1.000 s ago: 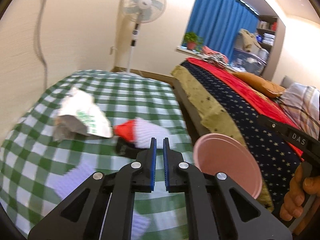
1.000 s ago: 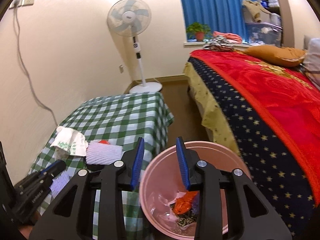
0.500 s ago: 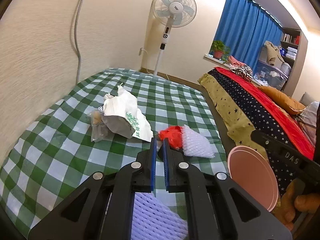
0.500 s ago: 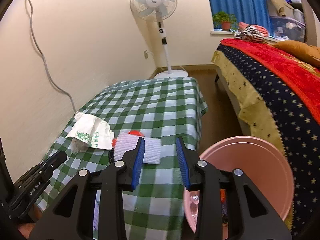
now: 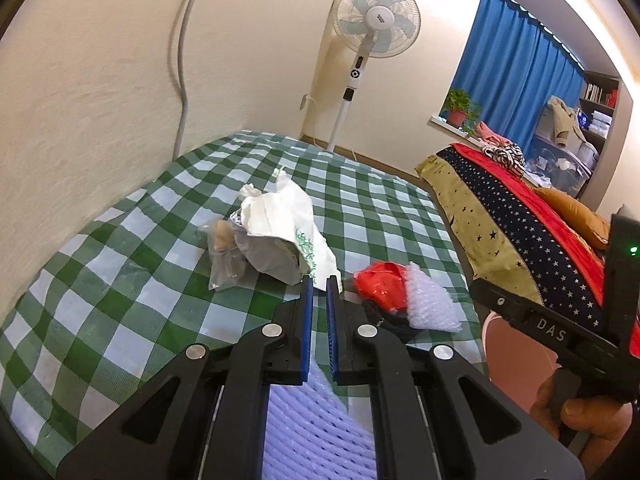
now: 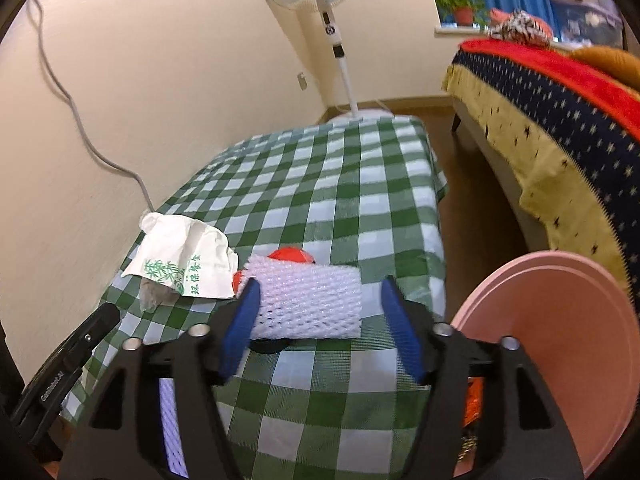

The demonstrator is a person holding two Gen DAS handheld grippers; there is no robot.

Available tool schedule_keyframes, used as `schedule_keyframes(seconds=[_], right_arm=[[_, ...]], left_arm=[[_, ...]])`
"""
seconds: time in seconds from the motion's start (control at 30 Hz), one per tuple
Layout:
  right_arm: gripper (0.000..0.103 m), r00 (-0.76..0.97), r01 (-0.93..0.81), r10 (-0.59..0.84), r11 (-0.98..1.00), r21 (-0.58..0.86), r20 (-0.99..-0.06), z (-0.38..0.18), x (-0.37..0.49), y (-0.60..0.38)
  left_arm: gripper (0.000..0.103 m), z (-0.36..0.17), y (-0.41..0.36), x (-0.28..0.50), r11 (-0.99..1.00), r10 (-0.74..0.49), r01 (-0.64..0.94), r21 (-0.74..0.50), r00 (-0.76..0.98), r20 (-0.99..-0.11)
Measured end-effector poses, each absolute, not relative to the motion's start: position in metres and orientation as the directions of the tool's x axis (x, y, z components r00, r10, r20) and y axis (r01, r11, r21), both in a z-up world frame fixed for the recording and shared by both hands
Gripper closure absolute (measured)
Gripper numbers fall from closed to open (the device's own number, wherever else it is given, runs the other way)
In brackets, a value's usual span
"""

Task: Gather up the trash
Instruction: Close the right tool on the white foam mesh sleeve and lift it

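On the green checked tablecloth [image 6: 360, 184] lies a white foam net sleeve [image 6: 310, 302] with a red wrapper [image 6: 292, 255] behind it. My right gripper [image 6: 318, 316] hovers just short of the sleeve, its jaws opening, and the pads do not touch it. A white paper bag with green print [image 5: 288, 224] lies crumpled over a clear plastic bag [image 5: 224, 256]. My left gripper [image 5: 317, 300] is shut with nothing in it, above a pale purple foam net [image 5: 312, 428]. The red wrapper [image 5: 378, 286] and the white sleeve [image 5: 430, 306] lie to its right.
A pink bin [image 6: 560, 344] with some trash inside stands at the table's right edge. Beyond it is a bed with a starred blanket [image 6: 560, 120]. A standing fan [image 5: 374, 40] is at the far wall. A grey cable [image 6: 68, 100] runs down the left wall.
Both grippers have moved in over the table toward the trash. The right gripper's jaws have spread wider and now frame the white sleeve; the bin has slid to the right of its view.
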State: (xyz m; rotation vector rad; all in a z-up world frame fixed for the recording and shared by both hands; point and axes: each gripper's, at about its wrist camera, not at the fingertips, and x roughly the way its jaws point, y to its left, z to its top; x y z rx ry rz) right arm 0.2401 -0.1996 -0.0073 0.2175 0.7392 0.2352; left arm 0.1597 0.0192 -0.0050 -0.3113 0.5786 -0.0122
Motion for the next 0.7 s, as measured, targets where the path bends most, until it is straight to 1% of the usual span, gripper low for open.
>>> schedule_keyframes(seconds=[0.07, 0.23, 0.47, 0.5, 0.53, 0.6, 0.7], right_arm=[[0.035, 0.696, -0.138, 0.309, 0.943, 0.302, -0.648, -0.013, 0.247, -0.199], [0.031, 0.65, -0.137, 0.336, 0.934, 0.331, -0.682, -0.03, 0.262, -0.193], [0.031, 0.608, -0.132, 0.356, 0.927, 0.352, -0.71, -0.047, 0.273, -0.188], [0.031, 0.605, -0.135, 0.359, 0.926, 0.353, -0.711, -0.048, 0.273, -0.188], [0.032, 0.604, -0.138, 0.36, 0.926, 0.352, -0.711, -0.049, 0.274, -0.188], [0.035, 0.607, -0.141, 0.362, 0.925, 0.353, -0.708, -0.049, 0.274, -0.188], [0.041, 0.612, -0.148, 0.362, 0.926, 0.348, -0.703, -0.047, 0.272, -0.188]], left_arm=[[0.096, -0.008, 0.02, 0.164, 0.95, -0.115, -0.068, -0.305, 0.833, -0.541], [0.096, -0.015, 0.022, 0.174, 0.95, -0.106, -0.08, -0.303, 0.828, -0.551], [0.094, -0.022, 0.028, 0.191, 0.938, -0.129, -0.081, -0.336, 0.819, -0.559], [0.088, -0.023, 0.028, 0.193, 0.937, -0.131, -0.082, -0.341, 0.819, -0.558], [0.079, -0.023, 0.029, 0.195, 0.935, -0.132, -0.085, -0.346, 0.82, -0.558], [0.075, -0.024, 0.032, 0.198, 0.927, -0.134, -0.092, -0.363, 0.824, -0.551], [0.075, -0.025, 0.034, 0.204, 0.921, -0.137, -0.099, -0.376, 0.824, -0.55]])
